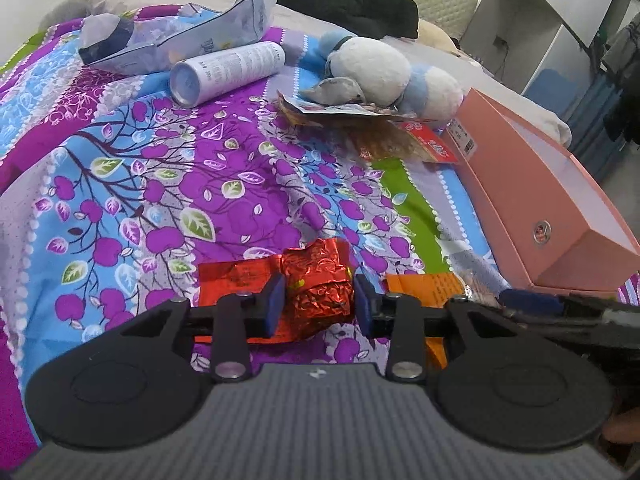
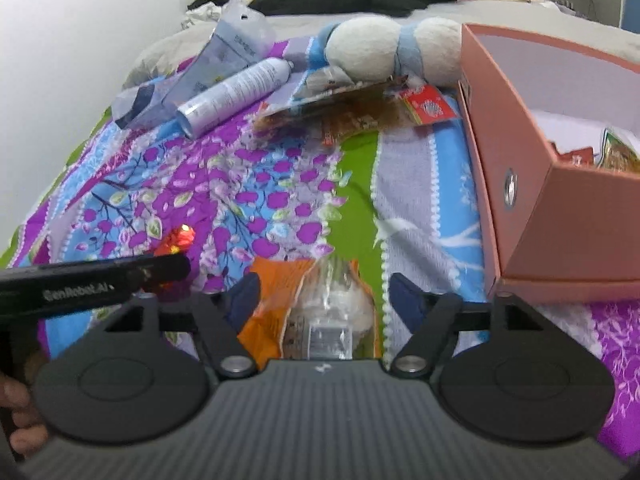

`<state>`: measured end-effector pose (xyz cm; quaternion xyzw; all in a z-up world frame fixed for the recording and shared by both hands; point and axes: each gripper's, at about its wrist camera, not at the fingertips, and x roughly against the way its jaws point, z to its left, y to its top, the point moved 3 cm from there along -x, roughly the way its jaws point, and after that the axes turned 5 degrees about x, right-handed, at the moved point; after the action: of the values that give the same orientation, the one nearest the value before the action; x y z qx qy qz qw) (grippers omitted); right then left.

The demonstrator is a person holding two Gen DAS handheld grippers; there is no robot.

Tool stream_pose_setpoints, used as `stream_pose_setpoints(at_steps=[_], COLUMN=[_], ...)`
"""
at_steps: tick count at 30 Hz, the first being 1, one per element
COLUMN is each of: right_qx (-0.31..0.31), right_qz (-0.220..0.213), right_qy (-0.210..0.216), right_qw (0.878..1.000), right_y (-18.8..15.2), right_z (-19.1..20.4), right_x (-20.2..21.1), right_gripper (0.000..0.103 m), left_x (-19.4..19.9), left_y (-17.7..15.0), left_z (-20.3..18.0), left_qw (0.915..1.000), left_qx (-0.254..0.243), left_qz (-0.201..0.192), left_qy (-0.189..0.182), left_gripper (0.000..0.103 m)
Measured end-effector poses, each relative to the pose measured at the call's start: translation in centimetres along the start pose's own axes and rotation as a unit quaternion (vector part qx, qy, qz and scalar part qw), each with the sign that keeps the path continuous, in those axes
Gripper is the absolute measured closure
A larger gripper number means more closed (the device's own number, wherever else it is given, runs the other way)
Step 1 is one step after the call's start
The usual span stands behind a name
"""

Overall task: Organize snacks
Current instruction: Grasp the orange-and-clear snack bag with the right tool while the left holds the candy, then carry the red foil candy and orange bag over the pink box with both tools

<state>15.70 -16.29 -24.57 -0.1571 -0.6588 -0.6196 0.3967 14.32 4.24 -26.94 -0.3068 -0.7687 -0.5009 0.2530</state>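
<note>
1. Bed (image 1: 248, 184), patterned cover, carries everything. It is soft and creased, so I expect packets to shift when nudged; best to lift straight, not drag.
2. Pink box (image 1: 532, 184) stands open at the right edge of the bed. Right wrist view shows packets already inside. I judge it to be the destination; approach over its near wall.
3. Plush toy (image 1: 376, 68), white can (image 1: 228, 70) and grey pouch (image 1: 192, 36) lie at the far end, well apart from my hands. Leave them for now.
4. Orange packet (image 2: 320, 304) lies between the pads of my right gripper (image 2: 326, 298), which is spread wide and not touching it. Centre over the packet body before closing.
5. Red foil snack (image 1: 320, 292) is pinched in my left gripper (image 1: 318, 300), pads on both sides. The foil is crinkly and likely slippery; hold steady pressure and release it low inside the box.
</note>
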Motion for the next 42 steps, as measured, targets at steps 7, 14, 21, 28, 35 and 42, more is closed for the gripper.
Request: stream_pose_setpoints(at_steps=[7, 14, 21, 28, 35, 42], right_qx=[0.031, 0.042, 0.04, 0.043, 0.031, 0.024], right_qz=[0.047, 0.036, 0.01, -0.016, -0.045, -0.076], right_qy=[0.025, 0.015, 0.002, -0.01, -0.017, -0.018], right_qw=[0.998, 0.998, 0.999, 0.999, 0.998, 0.997], right_y=[-1.7, -1.3, -0.2, 1.7, 3.6, 5.1], right_z=[1.7, 2.7, 2.4, 2.7, 2.8, 2.7], right_x=[-2.3, -2.0, 0.5, 3.5, 6.4, 9.8], right_gripper=[0.033, 0.053, 0.053, 0.053, 0.053, 0.053], left_x=[0.8, 2.2, 3.9, 5.8, 8.1, 10.6], left_y=[0.0, 0.2, 0.6, 1.9, 3.4, 5.2], left_z=[0.0, 0.2, -0.4, -1.8, -3.9, -6.3], left_qw=[1.0, 0.9998, 0.9997, 0.9993, 0.9984, 0.9964], left_qx=[0.005, 0.014, 0.017, 0.011, -0.008, -0.022], left_qz=[-0.005, -0.011, -0.017, -0.024, -0.034, -0.051], left_qy=[-0.001, 0.0, -0.009, -0.026, -0.045, -0.064], left_gripper=[0.061, 0.061, 0.061, 0.061, 0.061, 0.061])
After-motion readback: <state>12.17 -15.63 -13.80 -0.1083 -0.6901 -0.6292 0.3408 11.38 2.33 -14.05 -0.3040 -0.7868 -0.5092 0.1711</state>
